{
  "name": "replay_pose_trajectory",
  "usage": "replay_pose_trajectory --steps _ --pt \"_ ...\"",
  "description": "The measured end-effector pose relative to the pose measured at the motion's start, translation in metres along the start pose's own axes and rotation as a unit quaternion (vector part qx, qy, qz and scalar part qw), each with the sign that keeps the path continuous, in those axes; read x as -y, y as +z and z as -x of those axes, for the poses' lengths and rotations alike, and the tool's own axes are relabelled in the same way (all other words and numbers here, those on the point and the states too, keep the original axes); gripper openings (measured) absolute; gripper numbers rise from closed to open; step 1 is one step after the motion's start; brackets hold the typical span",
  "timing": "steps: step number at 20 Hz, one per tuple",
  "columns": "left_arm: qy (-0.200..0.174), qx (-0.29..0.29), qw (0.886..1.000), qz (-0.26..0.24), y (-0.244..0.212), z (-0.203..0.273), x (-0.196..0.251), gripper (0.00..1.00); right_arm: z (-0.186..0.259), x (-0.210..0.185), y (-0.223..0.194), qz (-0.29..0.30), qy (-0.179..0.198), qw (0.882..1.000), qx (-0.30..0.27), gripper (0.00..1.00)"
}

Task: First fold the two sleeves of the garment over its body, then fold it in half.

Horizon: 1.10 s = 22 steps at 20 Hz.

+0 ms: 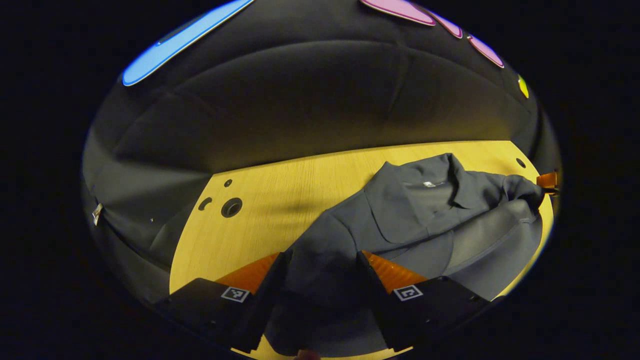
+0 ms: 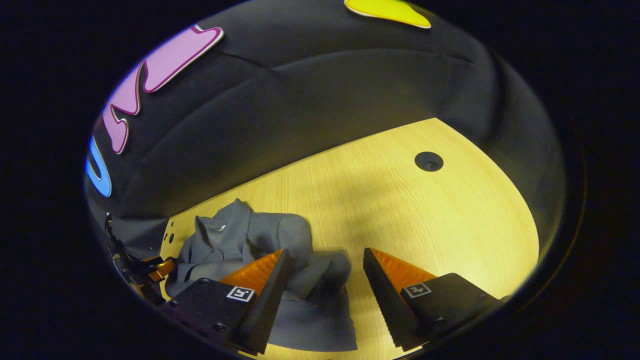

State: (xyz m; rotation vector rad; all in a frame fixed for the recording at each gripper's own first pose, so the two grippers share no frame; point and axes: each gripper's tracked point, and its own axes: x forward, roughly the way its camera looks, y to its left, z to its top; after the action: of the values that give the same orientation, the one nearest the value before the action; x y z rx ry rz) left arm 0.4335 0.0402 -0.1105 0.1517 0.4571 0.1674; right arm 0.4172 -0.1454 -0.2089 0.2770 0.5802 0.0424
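Where the left gripper view looks across the table (image 1: 280,200), the garment (image 1: 425,210) lies from 6 o'clock out toward 3 o'clock, collar up near 2. Grey cloth, rumpled, one sleeve (image 1: 320,260) drawn down between the left gripper (image 1: 320,280) fingers. The cloth fills the gap between both orange-backed fingers; the jaws look clenched on that sleeve, though the exact pinch point is in shadow. At 3 o'clock, an orange finger of the other gripper sits at the garment's far edge.

Right gripper view: right gripper (image 2: 325,295) jaws released, standing wide apart. Garment (image 2: 250,240) bunched at 7 to 8 o'clock, its hem running under the near left finger (image 2: 260,280) and spreading into the gap; the other finger sits over bare wood. Table (image 2: 425,225) bare toward 3 o'clock, with a round dark hole (image 2: 429,161) near 1 o'clock. The left gripper (image 2: 155,270) shows at 8 o'clock, against the garment's edge.
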Motion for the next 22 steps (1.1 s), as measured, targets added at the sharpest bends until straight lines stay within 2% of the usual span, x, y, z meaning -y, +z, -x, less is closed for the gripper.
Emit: replay_pose_trajectory --steps 7,13,22 --pt "0.005 0.039 0.999 -0.016 0.024 0.067 0.006 0.93 0.073 -0.035 0.004 0.026 0.023 0.999 0.04 0.92" --pt "0.004 0.069 0.997 -0.015 0.03 0.132 0.003 0.93 0.141 -0.064 0.011 0.022 0.049 0.995 0.079 0.91" --pt "-0.031 0.072 0.997 -0.002 -0.022 0.225 0.016 0.93 0.217 -0.099 -0.022 0.034 0.069 0.993 0.087 0.92"
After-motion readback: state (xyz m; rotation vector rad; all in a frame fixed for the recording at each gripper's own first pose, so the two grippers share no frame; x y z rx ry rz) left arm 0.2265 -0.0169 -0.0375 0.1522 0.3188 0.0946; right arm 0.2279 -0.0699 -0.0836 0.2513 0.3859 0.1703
